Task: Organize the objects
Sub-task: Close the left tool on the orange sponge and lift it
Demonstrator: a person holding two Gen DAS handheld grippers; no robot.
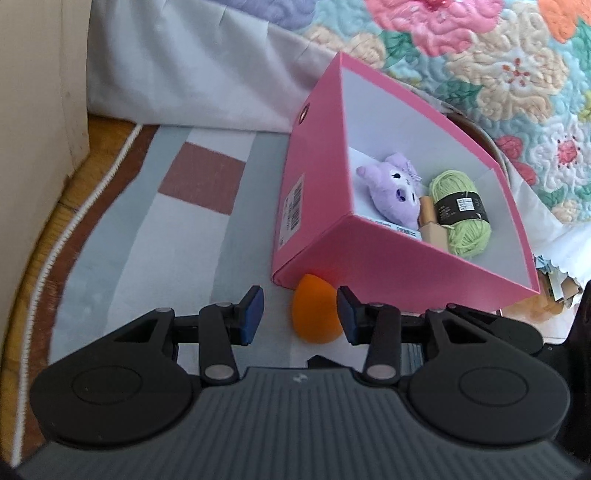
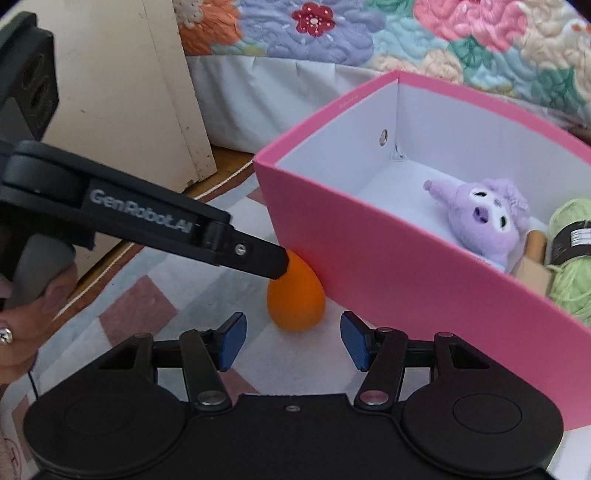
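An orange egg-shaped foam sponge (image 1: 316,314) lies on the striped grey, white and rust rug (image 1: 155,236), just beside the near corner of the open pink cardboard box (image 1: 314,177), which holds a lilac plush toy (image 1: 391,192) and a ball of green yarn (image 1: 461,210). The left gripper (image 1: 300,314) is released, its blue pads either side of the sponge without pressing it. The right gripper (image 2: 293,341) is also released and empty, near the sponge, beside the flowered quilt (image 2: 369,33) on the bed.

- Pink box (image 2: 388,280) is showing smooth, matt cardboard.
- Orange sponge (image 2: 295,302) is looking matt and foamy.
- Purple toy (image 2: 480,225) is looking plush.
- Green yarn (image 1: 461,221) is looking fuzzy.
- Rug (image 1: 147,240) is showing woven cloth.
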